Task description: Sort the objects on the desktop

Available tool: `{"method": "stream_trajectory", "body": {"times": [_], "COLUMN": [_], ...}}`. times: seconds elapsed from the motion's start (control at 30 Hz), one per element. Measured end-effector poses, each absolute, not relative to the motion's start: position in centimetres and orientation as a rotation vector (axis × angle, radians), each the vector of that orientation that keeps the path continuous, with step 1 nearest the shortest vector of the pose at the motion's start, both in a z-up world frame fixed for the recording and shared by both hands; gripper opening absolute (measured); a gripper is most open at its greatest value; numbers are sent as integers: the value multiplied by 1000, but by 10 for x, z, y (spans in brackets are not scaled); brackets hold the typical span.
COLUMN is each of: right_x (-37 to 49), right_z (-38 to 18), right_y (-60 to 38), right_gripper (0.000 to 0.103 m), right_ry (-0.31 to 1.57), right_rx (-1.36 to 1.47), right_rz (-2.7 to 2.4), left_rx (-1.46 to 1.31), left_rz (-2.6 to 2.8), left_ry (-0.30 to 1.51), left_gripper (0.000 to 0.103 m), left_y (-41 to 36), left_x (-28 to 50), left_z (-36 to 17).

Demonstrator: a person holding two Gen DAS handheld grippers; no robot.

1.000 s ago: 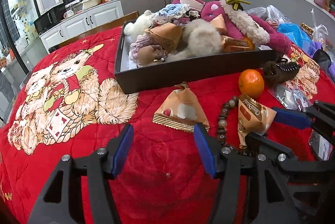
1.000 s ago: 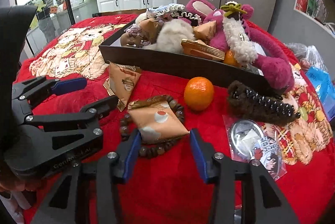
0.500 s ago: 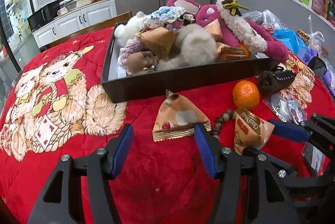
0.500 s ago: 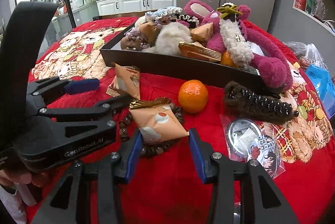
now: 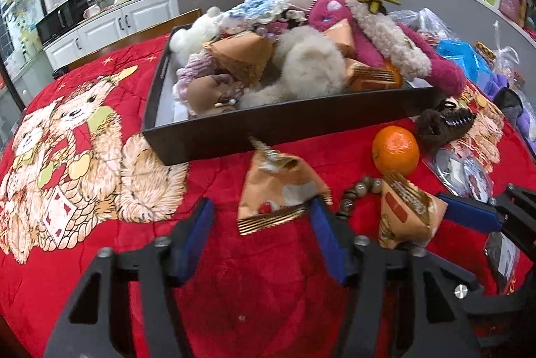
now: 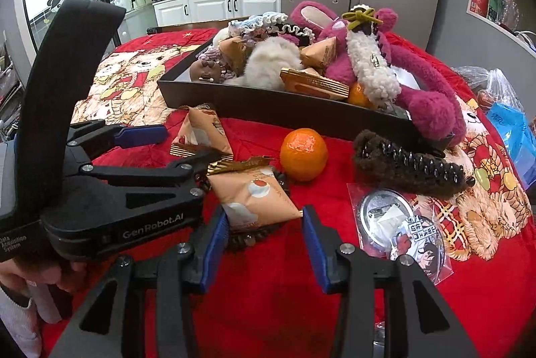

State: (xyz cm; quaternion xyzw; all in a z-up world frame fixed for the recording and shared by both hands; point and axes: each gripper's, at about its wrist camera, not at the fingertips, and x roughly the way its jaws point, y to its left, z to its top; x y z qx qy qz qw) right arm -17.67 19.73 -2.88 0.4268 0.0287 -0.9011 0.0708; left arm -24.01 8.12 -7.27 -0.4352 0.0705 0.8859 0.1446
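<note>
A black tray (image 5: 268, 127) piled with plush toys and snack packets stands on the red blanket. My left gripper (image 5: 261, 224) is open, its jaws either side of a tan triangular snack packet (image 5: 281, 187) lying in front of the tray. My right gripper (image 6: 264, 234) is open, its jaws either side of a second tan packet (image 6: 254, 200) that lies on a brown bead bracelet (image 6: 248, 239). An orange (image 6: 303, 154), a brown hair claw (image 6: 408, 168) and bagged round badges (image 6: 398, 230) lie to the right. The right gripper also shows in the left wrist view (image 5: 469, 217).
The left gripper body (image 6: 100, 184) fills the left of the right wrist view. Plastic bags and a blue packet (image 6: 516, 130) lie at the far right. A bear print (image 5: 67, 157) covers the blanket's left part. Kitchen cabinets (image 5: 110, 29) stand behind.
Both grippers have moved forward and lower, so each tan packet now lies between a pair of open jaws. Nothing has been gripped.
</note>
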Motion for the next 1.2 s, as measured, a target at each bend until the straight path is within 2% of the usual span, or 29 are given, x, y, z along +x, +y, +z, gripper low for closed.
{"method": "stream_trajectory", "body": {"times": [0.03, 0.13, 0.2, 0.33, 0.67, 1.03, 1.2], "right_x": [-177, -176, -176, -175, -174, -165, -162], "right_z": [-29, -29, -28, -25, -22, -7, 6], "right_y": [198, 198, 199, 199, 199, 194, 197], "right_gripper": [45, 45, 45, 45, 45, 45, 45], "right_ry": [86, 91, 90, 83, 86, 93, 48], "right_rx": [1283, 1284, 1284, 1271, 1252, 1182, 1146], "right_rz": [-2710, -2714, -2716, -2717, -2725, -2764, -2818], "left_rx": [-1247, -1237, -1239, -1234, -1204, -1108, -1114], "left_rz": [2551, 2554, 2560, 2567, 2592, 2668, 2682], "left_ry": [215, 242, 241, 238, 220, 190, 68], "left_gripper": [38, 30, 15, 9, 6, 6, 6], "left_y": [83, 86, 86, 86, 84, 75, 61], "left_x": [-239, -237, -237, -235, -227, -209, -208], "left_z": [-72, -71, -71, -70, -63, -31, -18]}}
